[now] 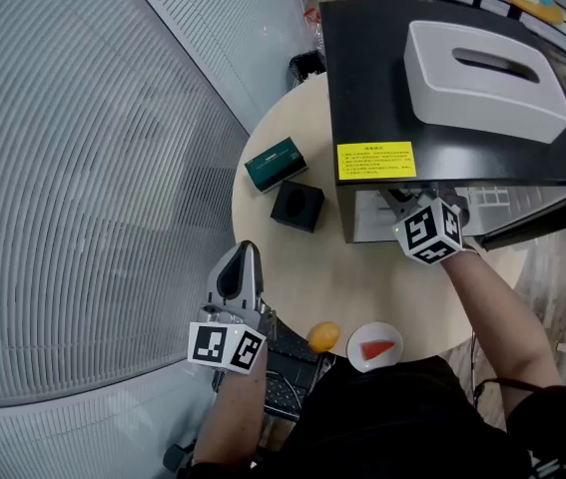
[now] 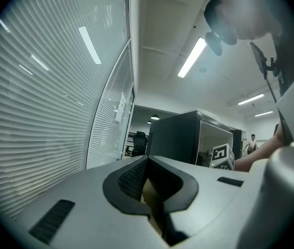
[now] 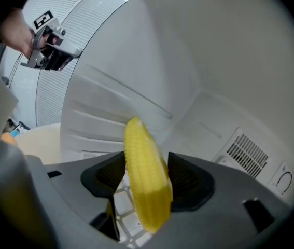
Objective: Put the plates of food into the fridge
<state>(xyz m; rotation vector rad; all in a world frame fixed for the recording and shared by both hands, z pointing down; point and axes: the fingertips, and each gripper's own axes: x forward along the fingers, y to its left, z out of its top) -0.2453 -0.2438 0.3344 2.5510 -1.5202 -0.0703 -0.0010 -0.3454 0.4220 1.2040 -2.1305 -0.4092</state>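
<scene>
The black fridge (image 1: 442, 98) stands on the round table (image 1: 283, 267) with its door (image 1: 542, 218) swung open. My right gripper (image 1: 402, 208) reaches into the opening; only its marker cube shows from above. In the right gripper view my right gripper (image 3: 147, 173) is shut on a yellow corn cob (image 3: 145, 180) that stands upright between the pads, above the wire shelf (image 3: 126, 211). A small white plate (image 1: 374, 347) with an orange-red slice sits at the table's near edge beside an orange fruit (image 1: 323, 336). My left gripper (image 1: 235, 272) hovers at the table's left edge, shut and empty.
A white tissue box (image 1: 487, 68) lies on the fridge top. A green box (image 1: 275, 164) and a black box (image 1: 296, 206) sit left of the fridge. A curved blind-covered glass wall (image 1: 83, 168) runs along the left. The fridge's white back wall has a vent (image 3: 248, 152).
</scene>
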